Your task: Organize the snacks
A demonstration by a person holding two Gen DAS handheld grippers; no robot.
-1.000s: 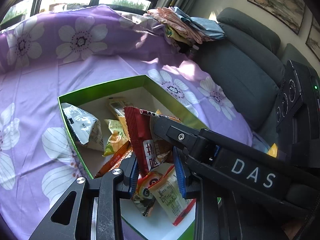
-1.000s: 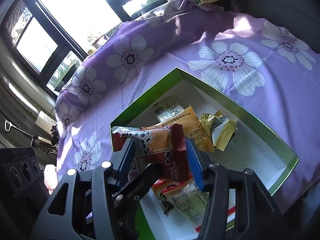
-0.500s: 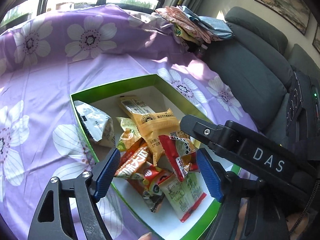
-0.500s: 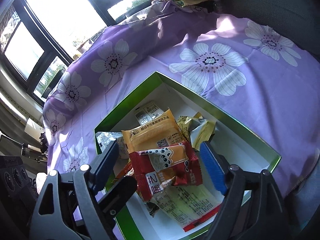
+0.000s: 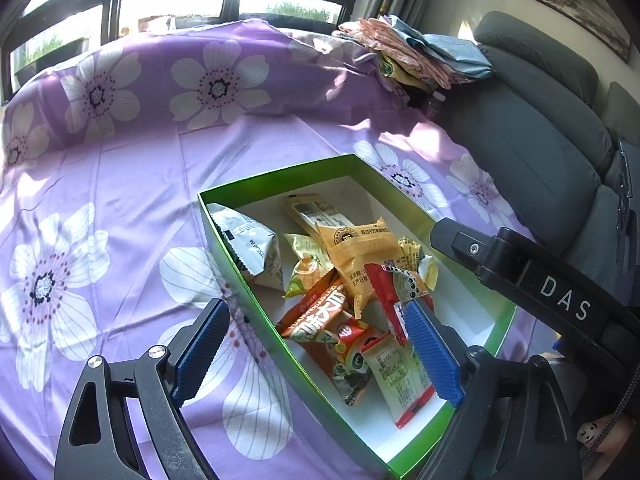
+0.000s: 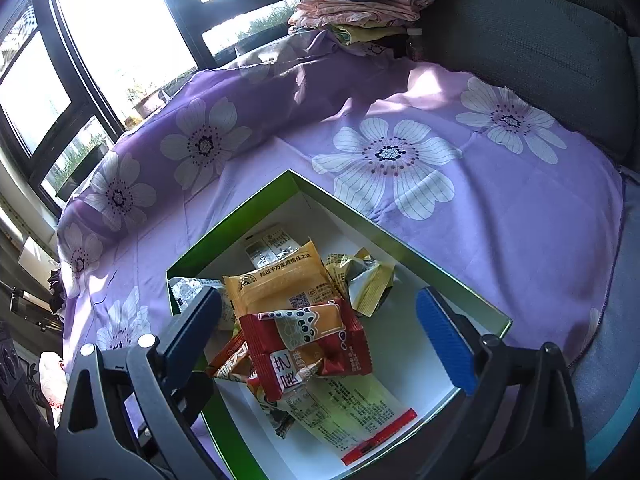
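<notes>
A green box (image 5: 280,176) (image 6: 360,216) with a white inside lies on the purple sheet and holds several snack packets. A red packet (image 6: 312,344) (image 5: 384,292) rests on top of the heap, half over an orange packet (image 6: 280,288) (image 5: 356,248). A silver bag (image 5: 248,244) leans in the left corner, and a long pale packet (image 6: 352,416) lies nearest me. My left gripper (image 5: 316,308) hangs over the box's near left wall, jaws opening, touching nothing. My right gripper (image 6: 318,296) hovers above the heap, jaws opening wide, with nothing pressed between the pads.
The flowered purple sheet (image 5: 120,200) covers the surface around the box. Folded clothes (image 5: 416,56) are piled at the back beside a grey sofa (image 5: 540,128). Windows (image 6: 120,40) stand behind. A black device (image 5: 624,200) sits at the right edge.
Both grippers opened from shut and let go of their packets, which now lie in the box. Both pulled back a little, so more of the box shows.
</notes>
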